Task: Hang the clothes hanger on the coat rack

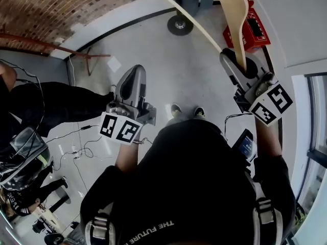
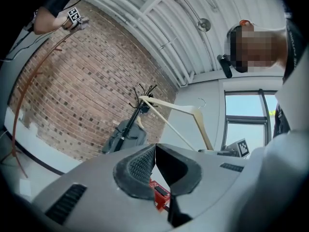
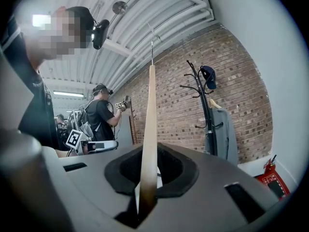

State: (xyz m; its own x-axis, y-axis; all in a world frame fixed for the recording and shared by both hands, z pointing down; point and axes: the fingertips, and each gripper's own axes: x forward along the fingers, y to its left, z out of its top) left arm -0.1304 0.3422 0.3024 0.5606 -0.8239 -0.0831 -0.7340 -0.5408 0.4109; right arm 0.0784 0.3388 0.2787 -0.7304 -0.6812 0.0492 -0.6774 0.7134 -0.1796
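Observation:
My right gripper (image 1: 239, 61) is shut on one arm of a pale wooden clothes hanger (image 1: 234, 11) and holds it up in front of me. In the right gripper view the hanger (image 3: 149, 129) rises edge-on from between the jaws of the right gripper (image 3: 147, 180), its wire hook (image 3: 151, 47) on top. The black coat rack (image 3: 205, 105) stands by the brick wall, a little way off, with a grey garment (image 3: 222, 137) and a dark cap (image 3: 208, 76) on it. My left gripper (image 1: 135, 70) is shut and holds nothing; in its own view the left gripper (image 2: 155, 152) faces the coat rack (image 2: 137, 111) and the hanger (image 2: 183, 111).
A red box (image 1: 253, 29) sits on the floor by the white wall, with a round black base (image 1: 180, 24) near it. Another person (image 3: 99, 117) stands further back along the brick wall. A window (image 2: 246, 117) is at my right. Cables (image 1: 76, 147) lie on the floor at left.

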